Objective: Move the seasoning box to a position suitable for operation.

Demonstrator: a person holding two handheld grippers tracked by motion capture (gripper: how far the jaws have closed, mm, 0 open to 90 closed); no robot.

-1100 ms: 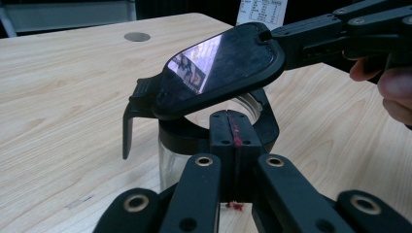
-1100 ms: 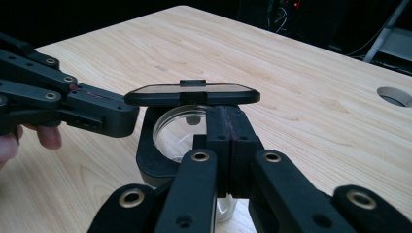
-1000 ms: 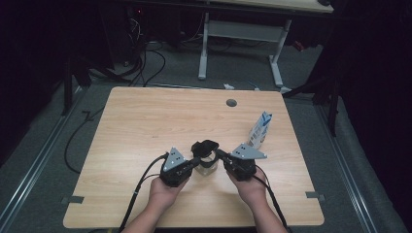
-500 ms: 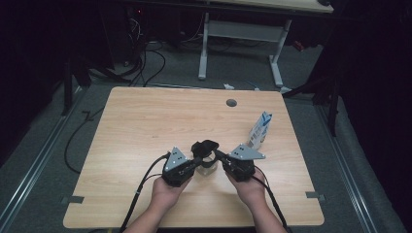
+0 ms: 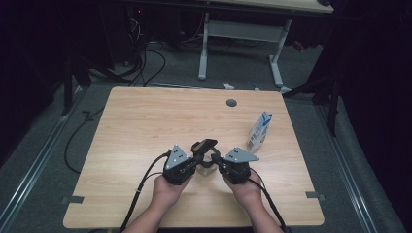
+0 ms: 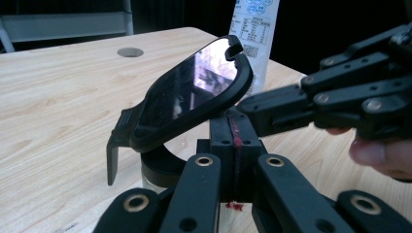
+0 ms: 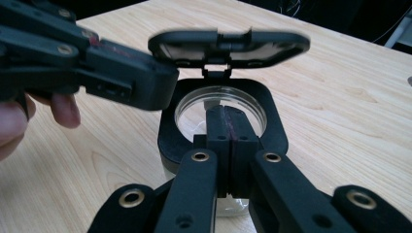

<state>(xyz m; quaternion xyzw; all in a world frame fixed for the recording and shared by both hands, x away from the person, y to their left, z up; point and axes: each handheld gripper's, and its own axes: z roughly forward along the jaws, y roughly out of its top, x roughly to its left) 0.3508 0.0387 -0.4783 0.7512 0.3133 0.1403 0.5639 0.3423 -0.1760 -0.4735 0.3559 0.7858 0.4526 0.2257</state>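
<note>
Left gripper [image 5: 198,161] meets jar [image 5: 206,162]; carton [image 5: 260,130] nearby.

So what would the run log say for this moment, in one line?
left gripper: shut | right gripper: shut | container: lid up | carton: upright, apart

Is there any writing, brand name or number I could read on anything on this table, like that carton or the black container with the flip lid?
Carton: small printed panels and a table of figures, too small and blurred to read.
Same carton from the high view: blue and white print, too small to read.
Black container's hinged lid: glossy, with reflections alone, no text.
Left gripper and right gripper: no readable marks.
</note>
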